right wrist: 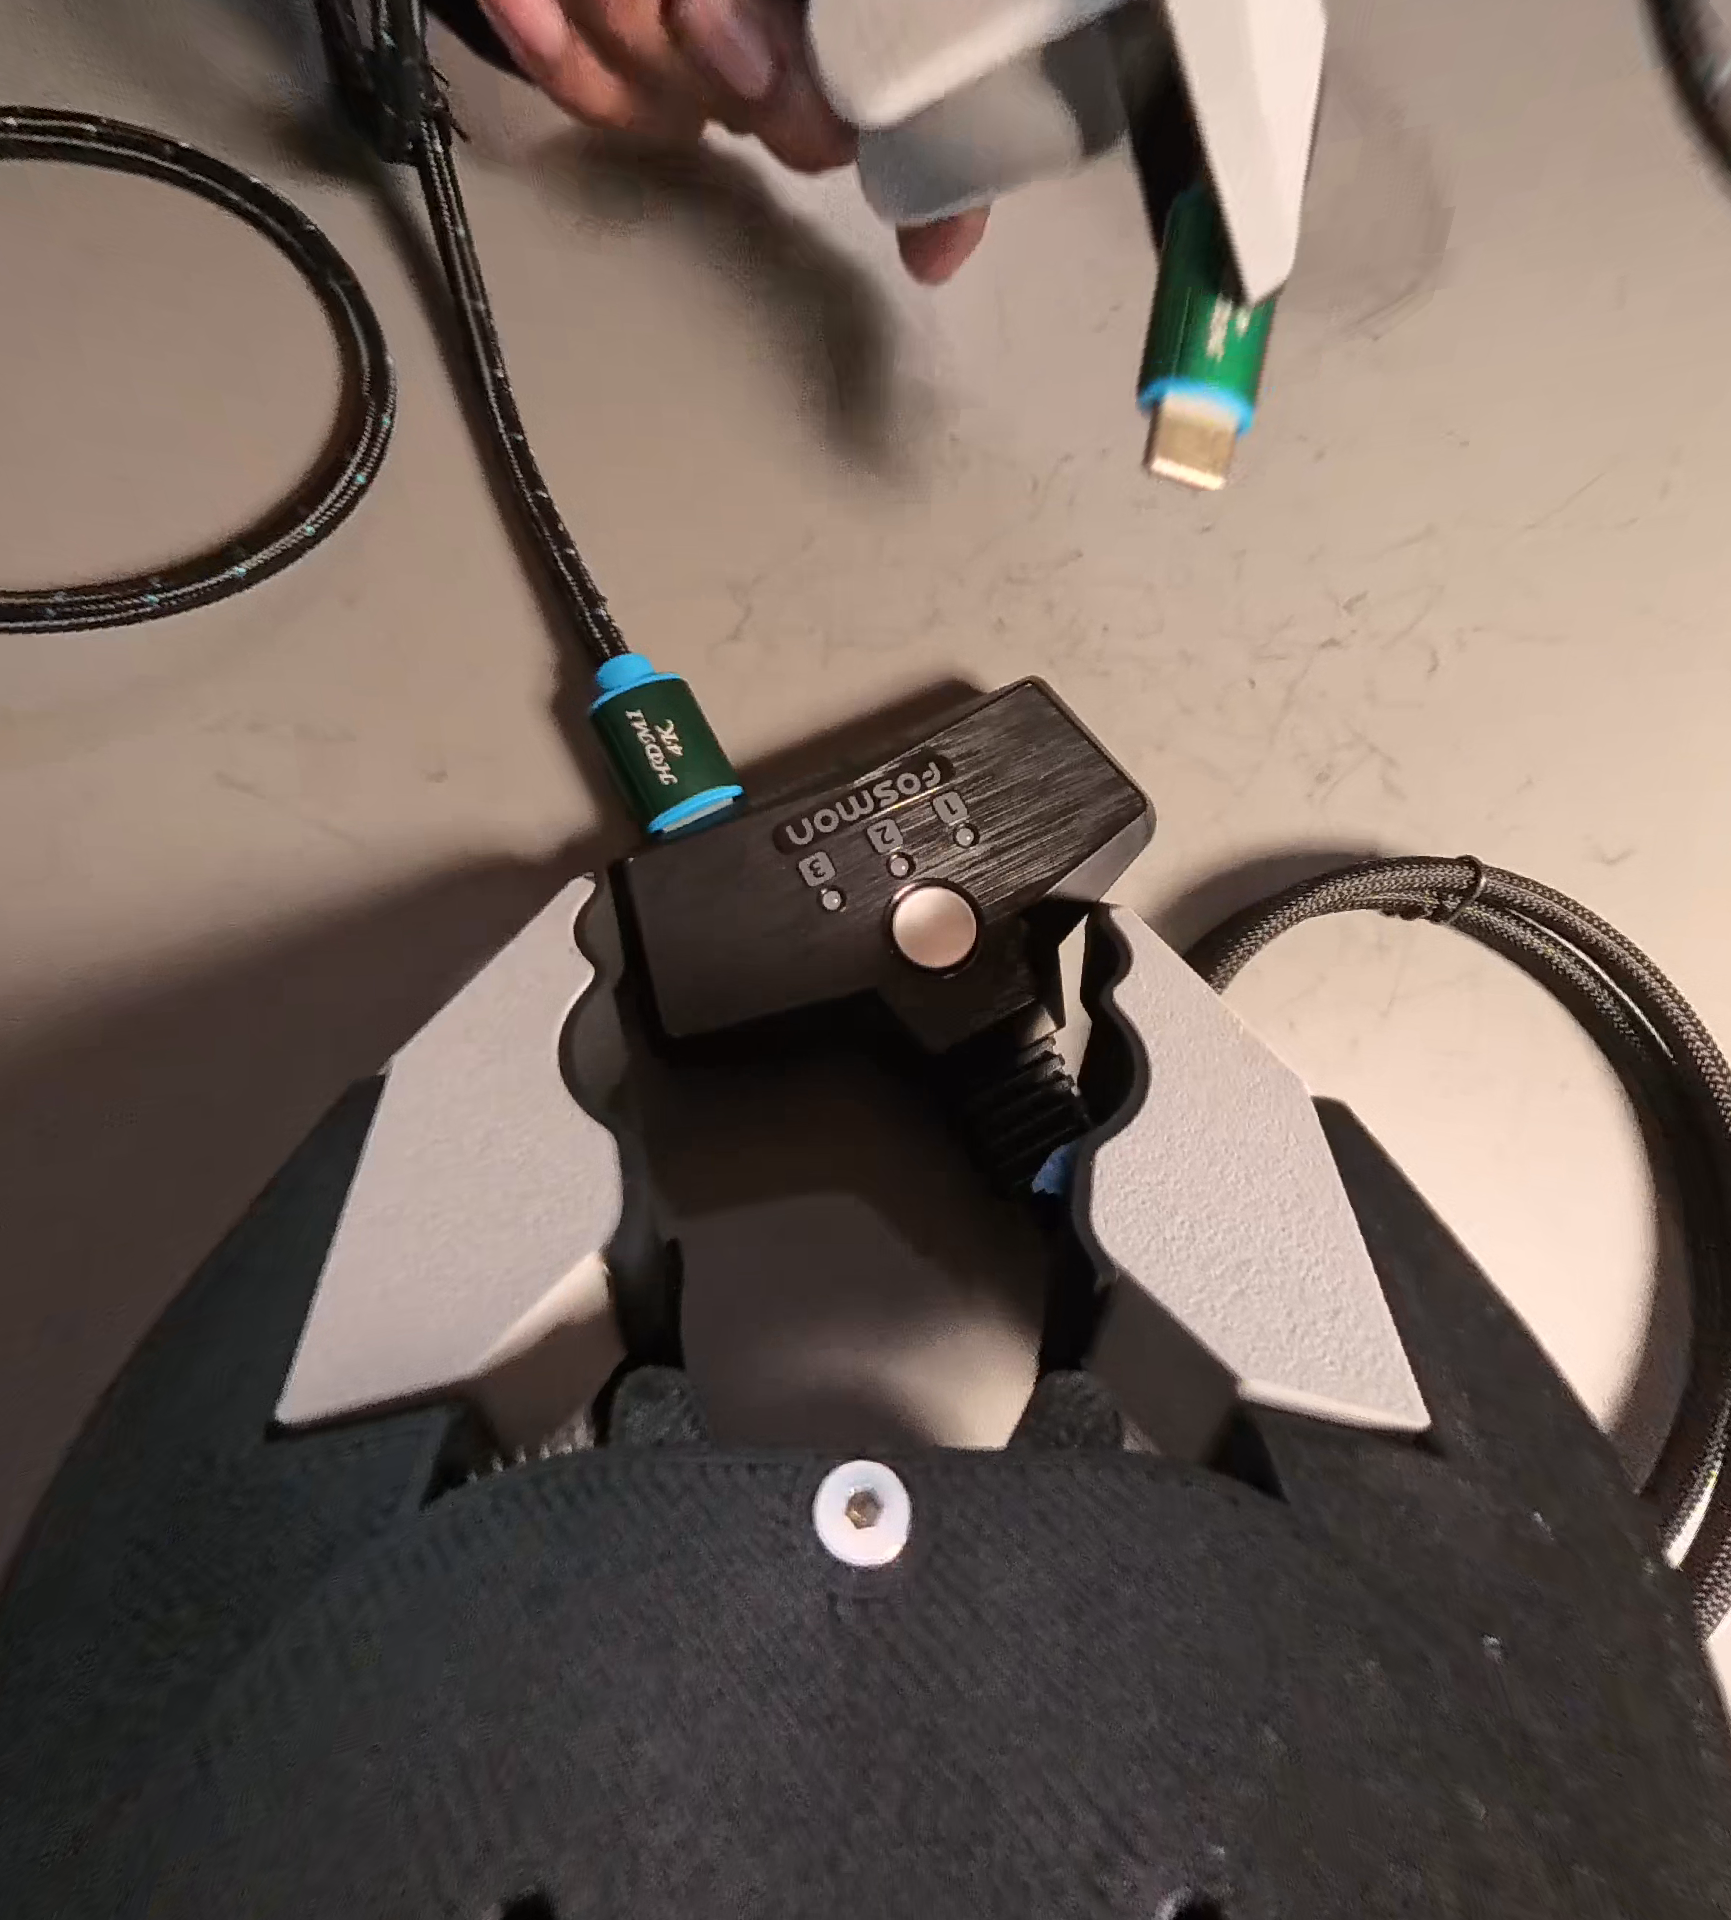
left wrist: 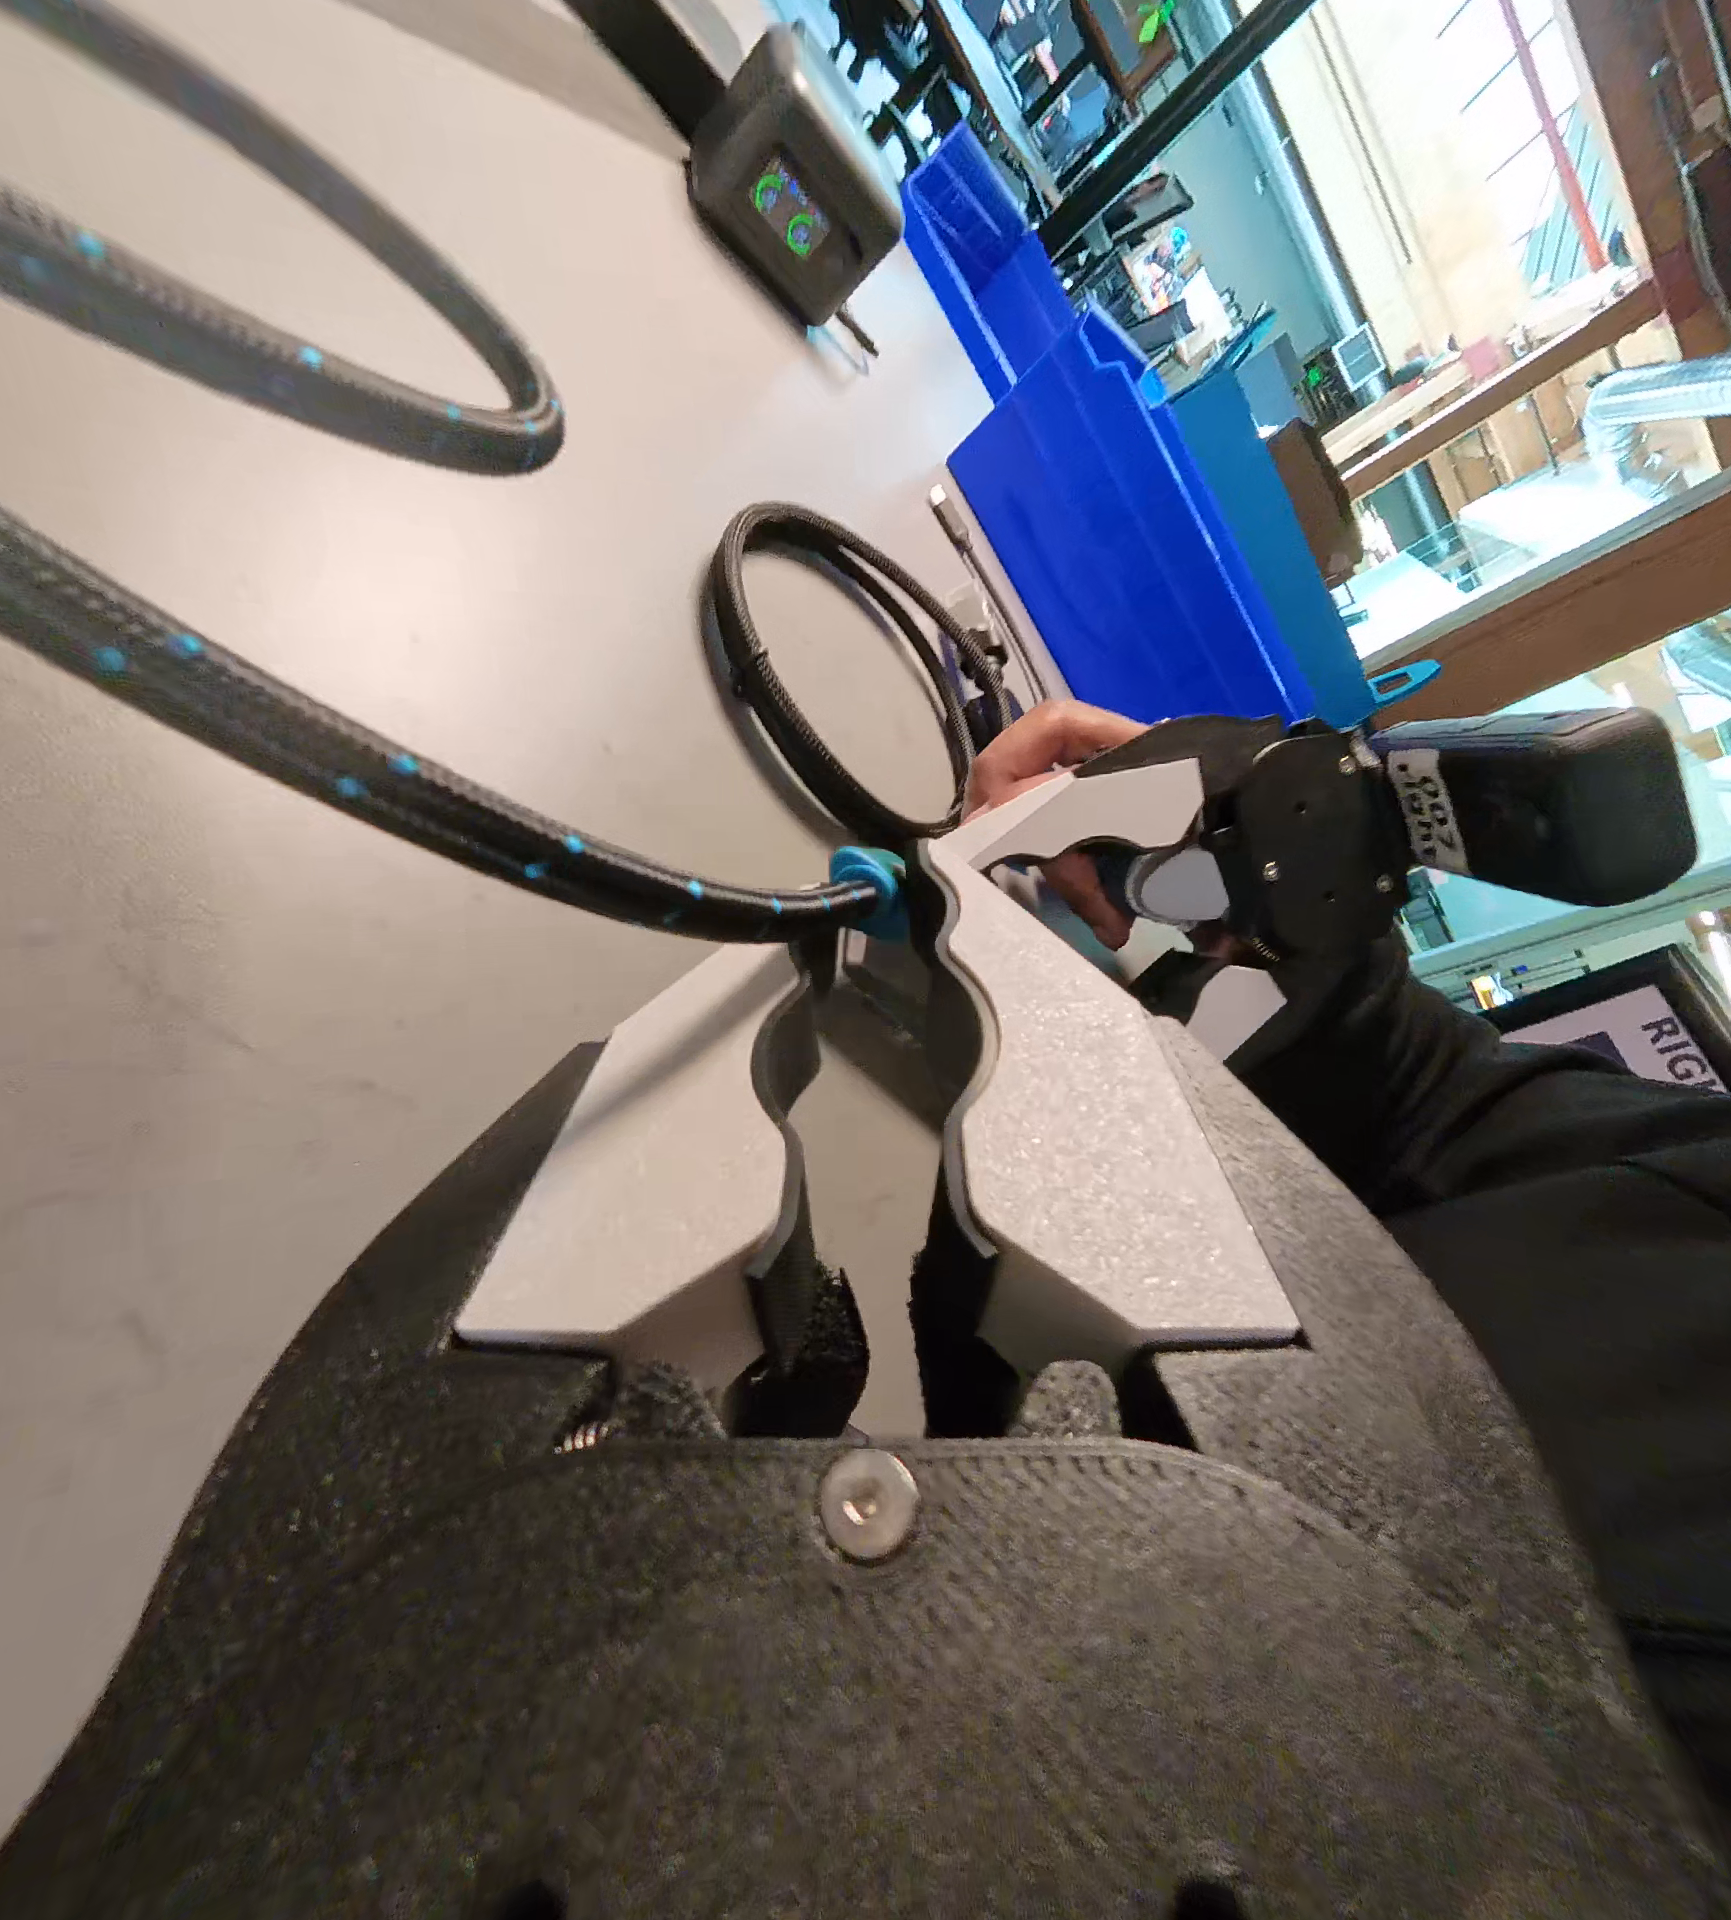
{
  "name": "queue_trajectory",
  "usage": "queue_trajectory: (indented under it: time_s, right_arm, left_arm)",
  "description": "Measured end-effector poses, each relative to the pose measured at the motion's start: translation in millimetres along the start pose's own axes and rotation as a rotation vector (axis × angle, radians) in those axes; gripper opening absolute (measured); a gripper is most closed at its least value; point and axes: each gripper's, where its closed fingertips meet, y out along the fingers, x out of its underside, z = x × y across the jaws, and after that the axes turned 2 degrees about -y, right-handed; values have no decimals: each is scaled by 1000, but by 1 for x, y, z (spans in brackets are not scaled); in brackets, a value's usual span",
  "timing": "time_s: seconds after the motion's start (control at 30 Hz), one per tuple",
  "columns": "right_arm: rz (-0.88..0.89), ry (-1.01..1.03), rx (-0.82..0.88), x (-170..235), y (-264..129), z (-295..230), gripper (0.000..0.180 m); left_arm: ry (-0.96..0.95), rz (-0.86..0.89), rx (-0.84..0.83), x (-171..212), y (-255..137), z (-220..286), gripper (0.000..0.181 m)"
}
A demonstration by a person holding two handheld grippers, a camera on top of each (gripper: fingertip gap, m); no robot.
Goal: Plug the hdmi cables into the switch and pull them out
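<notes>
Right wrist view: my right tool (right wrist: 845, 925) clamps the black switch (right wrist: 876, 862) between its grey fingers, the switch resting on the pale surface (right wrist: 1360, 675). One green hdmi plug (right wrist: 663, 764) sits in the switch's far left port. Beyond the switch to the right, my left tool (right wrist: 1245, 234) pinches a second green plug (right wrist: 1204, 343), gold tip bare and clear of the switch. Its braided cable (left wrist: 217, 696) trails from my left tool in the left wrist view.

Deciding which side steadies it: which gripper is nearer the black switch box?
Right. The right gripper has its fingers on both sides of the switch; the left gripper hovers apart beyond it, holding a green plug.
</notes>
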Motion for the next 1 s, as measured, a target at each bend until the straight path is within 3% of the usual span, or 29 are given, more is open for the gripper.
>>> queue_trajectory:
  time_s: [0.4,0.6,0.93,1.0]
  right_arm:
    - [84,31,-21,-7,-3,-1,91]
    - [105,36,46,-9,-3,3,91]
    - [249,-22,410,-22,-34,17,106]
    - [347,20,542,-30,-56,23,88]
  left_arm:
    - [25,-59,-2,15,11,-3,16]
    - [27,-98,0,19,9,-2,15]
    - [34,-89,26,18,11,-2,16]
    - [28,-90,32,18,12,-2,15]
